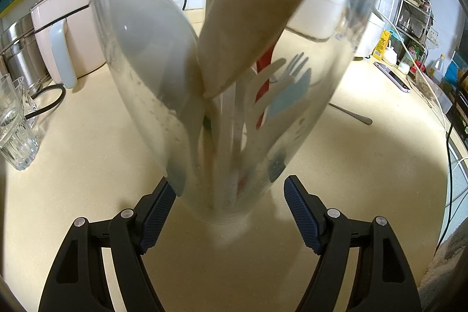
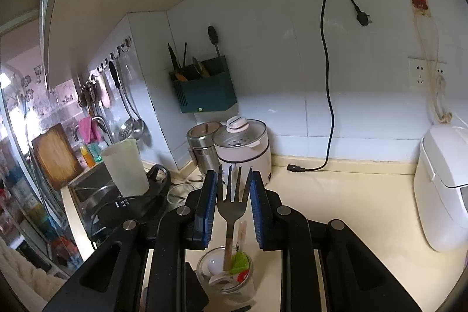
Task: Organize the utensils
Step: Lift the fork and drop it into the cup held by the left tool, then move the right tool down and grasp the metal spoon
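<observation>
A clear cup (image 1: 327, 72) full of utensils stands on the cream counter (image 1: 87, 195). Inside are a beige paddle (image 1: 263, 5), a white spoon (image 1: 152, 43), a red handle (image 1: 264, 84) and pale blue and white plastic forks (image 1: 289, 81). My left gripper (image 1: 228, 183) straddles the cup's lower part, its left pad against the wall and its right pad close to the other side. My right gripper (image 2: 233, 195) is shut on a dark metal fork (image 2: 234, 206), tines up. The fork's wooden handle hangs down over the same cup (image 2: 204, 277), which sits right below that gripper.
Ribbed glasses (image 1: 14, 122), a pink cooker (image 1: 64, 34) and a steel pot (image 1: 17, 54) crowd the left. A metal utensil handle (image 1: 354, 116) and a phone (image 1: 392, 76) lie to the right. A white appliance (image 2: 441, 195), black cord (image 2: 327, 95), teal wall holder (image 2: 204, 89) and sink (image 2: 96, 186) surround the counter.
</observation>
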Tool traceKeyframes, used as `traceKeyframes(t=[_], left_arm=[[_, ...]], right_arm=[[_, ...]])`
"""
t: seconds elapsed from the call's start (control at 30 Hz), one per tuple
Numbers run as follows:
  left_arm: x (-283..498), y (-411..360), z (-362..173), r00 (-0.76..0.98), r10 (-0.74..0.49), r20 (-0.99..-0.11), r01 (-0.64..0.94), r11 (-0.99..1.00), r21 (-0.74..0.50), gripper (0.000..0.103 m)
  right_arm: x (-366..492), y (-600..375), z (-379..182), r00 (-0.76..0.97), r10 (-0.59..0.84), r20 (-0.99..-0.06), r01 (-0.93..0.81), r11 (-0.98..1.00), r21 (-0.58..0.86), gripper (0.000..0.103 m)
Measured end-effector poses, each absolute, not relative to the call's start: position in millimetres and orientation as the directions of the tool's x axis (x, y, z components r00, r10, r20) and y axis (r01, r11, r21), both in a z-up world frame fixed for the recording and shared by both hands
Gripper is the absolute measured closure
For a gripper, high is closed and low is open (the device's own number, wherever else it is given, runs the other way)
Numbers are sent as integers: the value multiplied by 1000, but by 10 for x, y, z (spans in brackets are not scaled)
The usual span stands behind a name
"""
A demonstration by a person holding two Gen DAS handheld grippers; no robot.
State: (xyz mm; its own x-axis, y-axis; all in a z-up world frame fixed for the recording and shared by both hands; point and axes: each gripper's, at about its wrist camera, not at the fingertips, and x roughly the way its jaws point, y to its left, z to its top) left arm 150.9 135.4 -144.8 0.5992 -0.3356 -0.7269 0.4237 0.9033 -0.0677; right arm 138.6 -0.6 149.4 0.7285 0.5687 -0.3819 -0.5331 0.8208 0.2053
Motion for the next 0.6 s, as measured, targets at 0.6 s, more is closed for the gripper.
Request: traceKeyframes(t=[0.6], left_arm=[[1515,1341,-1450,598,-336,-727,424,903,-68,24]], right_arm=[[1423,82,1112,662,541,-519,-531,827,184,81]])
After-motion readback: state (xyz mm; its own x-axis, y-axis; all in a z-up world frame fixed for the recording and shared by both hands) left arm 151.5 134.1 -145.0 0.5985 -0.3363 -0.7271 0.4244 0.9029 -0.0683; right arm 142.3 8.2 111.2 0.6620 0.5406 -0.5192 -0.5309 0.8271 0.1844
